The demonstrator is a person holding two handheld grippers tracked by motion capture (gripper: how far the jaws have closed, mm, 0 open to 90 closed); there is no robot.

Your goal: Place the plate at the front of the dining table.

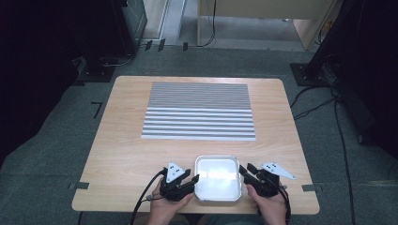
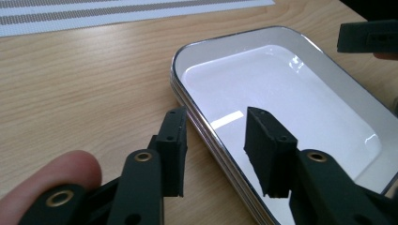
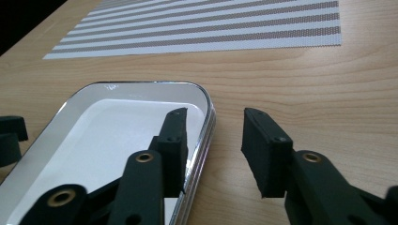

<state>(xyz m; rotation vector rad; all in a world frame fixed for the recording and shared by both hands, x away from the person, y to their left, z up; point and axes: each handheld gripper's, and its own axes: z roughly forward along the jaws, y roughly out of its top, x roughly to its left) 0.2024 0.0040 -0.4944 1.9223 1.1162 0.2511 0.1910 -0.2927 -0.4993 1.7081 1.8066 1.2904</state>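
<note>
Straddling empty white tray rims: left hand-held gripper, right hand-held gripper, both unclenched.

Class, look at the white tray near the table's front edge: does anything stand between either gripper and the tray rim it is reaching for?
Nothing visible does. The left gripper straddles the tray's left rim; the right gripper straddles the right rim. Neither visibly pinches yet.
</note>
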